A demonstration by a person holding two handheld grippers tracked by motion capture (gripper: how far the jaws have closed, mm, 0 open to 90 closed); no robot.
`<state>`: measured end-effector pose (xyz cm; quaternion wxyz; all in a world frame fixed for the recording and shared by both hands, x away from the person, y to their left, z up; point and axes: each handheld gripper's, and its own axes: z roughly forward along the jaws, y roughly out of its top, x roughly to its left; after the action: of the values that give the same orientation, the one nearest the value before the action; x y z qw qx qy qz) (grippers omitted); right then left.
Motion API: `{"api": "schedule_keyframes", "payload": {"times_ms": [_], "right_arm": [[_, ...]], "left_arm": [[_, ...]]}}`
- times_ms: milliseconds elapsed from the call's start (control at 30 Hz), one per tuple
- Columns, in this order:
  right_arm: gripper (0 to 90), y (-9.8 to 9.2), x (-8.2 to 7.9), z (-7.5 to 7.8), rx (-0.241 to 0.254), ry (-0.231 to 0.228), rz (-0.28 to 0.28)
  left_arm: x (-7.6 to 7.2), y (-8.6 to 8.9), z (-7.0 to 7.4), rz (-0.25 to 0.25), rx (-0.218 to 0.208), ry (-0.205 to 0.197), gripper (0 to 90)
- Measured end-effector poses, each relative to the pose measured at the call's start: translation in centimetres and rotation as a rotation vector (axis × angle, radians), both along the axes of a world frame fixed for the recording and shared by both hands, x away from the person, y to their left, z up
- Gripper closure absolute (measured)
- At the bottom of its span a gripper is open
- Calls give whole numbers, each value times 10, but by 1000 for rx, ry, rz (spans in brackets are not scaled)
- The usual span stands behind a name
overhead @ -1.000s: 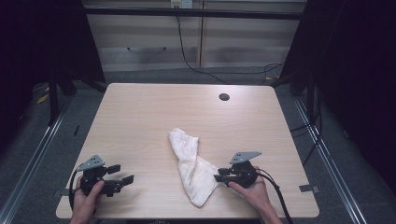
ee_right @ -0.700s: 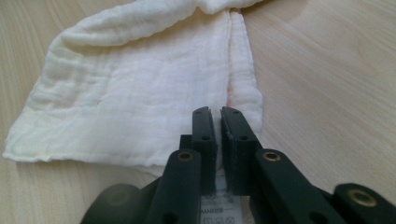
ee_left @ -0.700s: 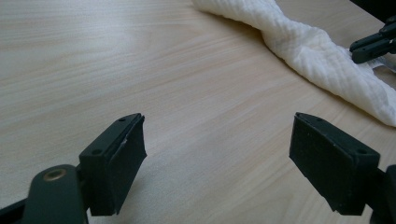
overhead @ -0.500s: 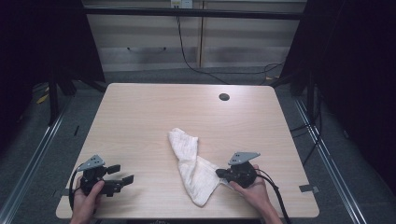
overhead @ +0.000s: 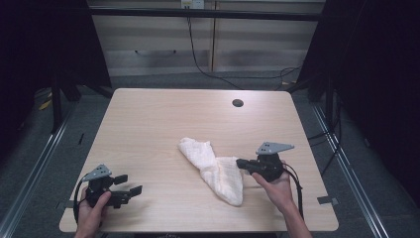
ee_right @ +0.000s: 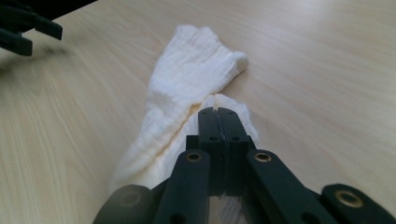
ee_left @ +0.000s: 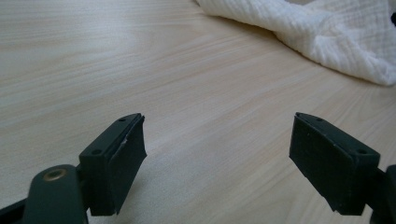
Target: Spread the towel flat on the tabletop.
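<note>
While the person's right hand lifts it off the table [overhead: 148, 124] in the high view, the right gripper [overhead: 240, 163] has its jaws clamped on an edge of the white cloth [overhead: 215, 168], which lies crumpled near the table's front middle, one end raised toward the jaws. A second ago that cloth lay flatter and the jaws stood partly apart beside it; they have just closed on the fabric, and the gripper now sits a little higher. At the front left corner the left gripper [overhead: 130, 184] rests in the left hand with its jaws spread wide and nothing between them, well apart from the cloth, in the same place as before. A small dark hole [overhead: 237, 103] marks the table's far side. No readable writing or brand appears on anything.

Seen from the left gripper view, both black pads [ee_left: 119, 158] stand far apart over bare wood, and the cloth [ee_left: 327, 37] lies beyond them at the upper right.

Looking along the right gripper view, the jaws of the right gripper [ee_right: 218, 116] meet tightly, pinching a fold of the cloth [ee_right: 187, 84], which stretches away across the wood; the left gripper [ee_right: 23, 28] shows at the upper left.
</note>
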<state>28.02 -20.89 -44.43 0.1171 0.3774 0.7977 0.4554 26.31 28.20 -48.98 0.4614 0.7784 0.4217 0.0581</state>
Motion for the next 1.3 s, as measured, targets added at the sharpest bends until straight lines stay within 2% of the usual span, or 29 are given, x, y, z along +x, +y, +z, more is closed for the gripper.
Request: {"api": "schedule_keyframes", "payload": {"times_ms": [33, 167, 433, 633, 667, 733, 833, 900, 1000, 1167, 1300], "right_arm": [[898, -1, 4, 9, 4, -10, 3], [895, -5, 10, 18, 9, -26, -10], [894, -13, 12, 15, -5, -13, -26], [881, -18, 12, 19, 15, -15, -35], [876, -20, 14, 15, -6, 22, -33], [895, -22, 15, 6, -32, 34, -49], [900, -25, 14, -6, -39, 59, -51], [900, -27, 12, -8, -15, 75, -55], [900, -31, 12, 6, 42, 50, -57], [900, -32, 15, 40, 68, -9, -51], [900, -28, 19, 58, 105, -41, -41]], "left_arm": [[0, 0, 0, -1, -3, -2, 181], [-1, 1, 0, -2, -7, -2, 181], [0, 1, 0, -4, -4, -1, 181], [0, 0, 0, -5, -1, -2, 181], [0, 0, 0, -4, -1, -3, 181], [0, 0, 0, -5, -8, -1, 181], [0, 0, 0, -3, -5, 1, 181], [0, 0, 0, -5, -3, 2, 181], [1, -1, 0, -10, -3, -1, 181], [1, -1, 0, -11, -5, -2, 181], [1, -1, 0, -9, -6, -1, 181]]}}
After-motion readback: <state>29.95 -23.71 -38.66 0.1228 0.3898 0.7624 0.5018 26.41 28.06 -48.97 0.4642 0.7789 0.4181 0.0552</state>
